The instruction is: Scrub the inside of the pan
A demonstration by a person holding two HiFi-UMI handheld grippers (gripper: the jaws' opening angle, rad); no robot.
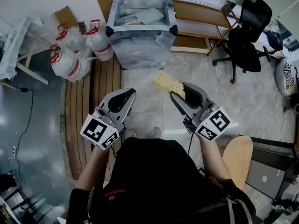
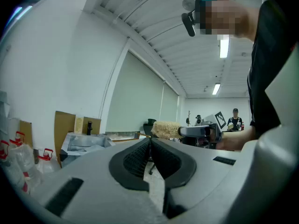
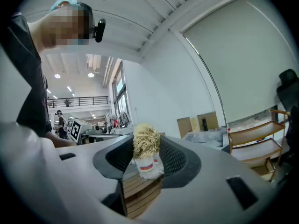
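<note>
My right gripper is shut on a pale yellow fibrous scrub pad, held in the air above the stone floor. In the right gripper view the scrub pad sticks up between the jaws of that gripper. My left gripper hangs beside it, shut, with nothing between its touching jaws. The left gripper view shows the right gripper with the pad. I cannot make out a pan; the grey tub ahead holds flat grey things.
Several water jugs stand at the left on a wooden slatted strip. A wooden shelf and a black office chair are at the right. A round wooden stool is by my right elbow.
</note>
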